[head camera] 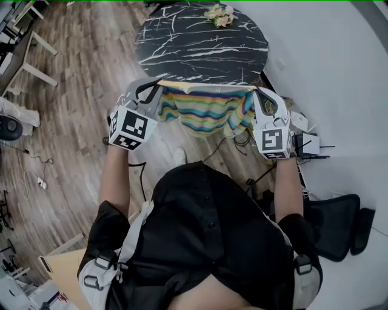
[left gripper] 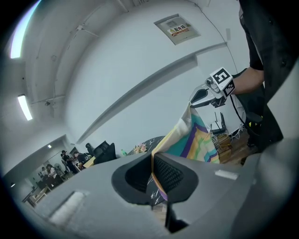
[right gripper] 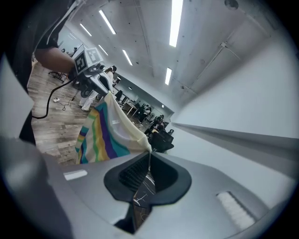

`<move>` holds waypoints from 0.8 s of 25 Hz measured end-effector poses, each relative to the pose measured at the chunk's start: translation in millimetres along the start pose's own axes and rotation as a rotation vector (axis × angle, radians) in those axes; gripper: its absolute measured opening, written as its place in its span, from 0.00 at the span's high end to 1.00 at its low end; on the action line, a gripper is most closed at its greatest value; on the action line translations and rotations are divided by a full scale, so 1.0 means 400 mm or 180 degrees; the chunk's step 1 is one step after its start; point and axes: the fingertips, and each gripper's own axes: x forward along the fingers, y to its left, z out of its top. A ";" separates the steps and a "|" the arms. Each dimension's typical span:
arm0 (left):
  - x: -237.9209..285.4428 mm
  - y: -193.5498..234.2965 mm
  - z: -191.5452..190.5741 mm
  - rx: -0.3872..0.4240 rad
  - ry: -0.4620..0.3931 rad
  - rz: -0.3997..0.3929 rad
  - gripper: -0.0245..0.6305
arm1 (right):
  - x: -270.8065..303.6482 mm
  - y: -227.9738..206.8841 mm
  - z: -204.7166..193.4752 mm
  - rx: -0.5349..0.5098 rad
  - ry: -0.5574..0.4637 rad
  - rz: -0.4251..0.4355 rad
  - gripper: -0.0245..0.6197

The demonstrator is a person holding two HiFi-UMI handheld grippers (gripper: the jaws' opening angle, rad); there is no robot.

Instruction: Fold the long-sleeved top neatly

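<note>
I hold the long-sleeved top (head camera: 206, 110), striped in teal, yellow, purple and cream, stretched in the air by its upper edge. It hangs just in front of the table. My left gripper (head camera: 159, 88) is shut on the edge's left end and my right gripper (head camera: 255, 92) on its right end. In the left gripper view a thin fold of the top (left gripper: 196, 137) runs down into the shut left gripper (left gripper: 156, 179), with the right gripper (left gripper: 205, 95) beyond it. In the right gripper view the cream hem of the top (right gripper: 110, 128) is pinched in the right gripper (right gripper: 147, 170).
A round black marble table (head camera: 200, 42) with a small bunch of flowers (head camera: 219, 15) stands right behind the top. Wooden floor lies below, with cables and small boxes (head camera: 306, 142) at the right. A black chair (head camera: 339, 224) stands by the white wall.
</note>
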 end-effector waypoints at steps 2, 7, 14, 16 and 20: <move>0.022 0.032 -0.008 0.0057 0.0009 -0.0039 0.94 | 0.037 -0.010 0.014 0.0016 -0.0010 -0.0029 0.94; 0.082 0.121 -0.034 0.0111 0.0027 -0.0105 0.94 | 0.138 -0.047 0.073 -0.0047 -0.0075 -0.0142 0.94; 0.155 0.230 -0.104 0.0054 0.0039 -0.0217 0.94 | 0.280 -0.059 0.096 -0.0079 0.0033 -0.0267 0.94; 0.175 0.255 -0.126 0.0035 0.0051 -0.0248 0.94 | 0.319 -0.057 0.104 -0.0074 0.0042 -0.0288 0.94; 0.217 0.284 -0.176 -0.0075 0.0097 -0.0292 0.94 | 0.385 -0.050 0.092 -0.0038 0.0114 -0.0288 0.94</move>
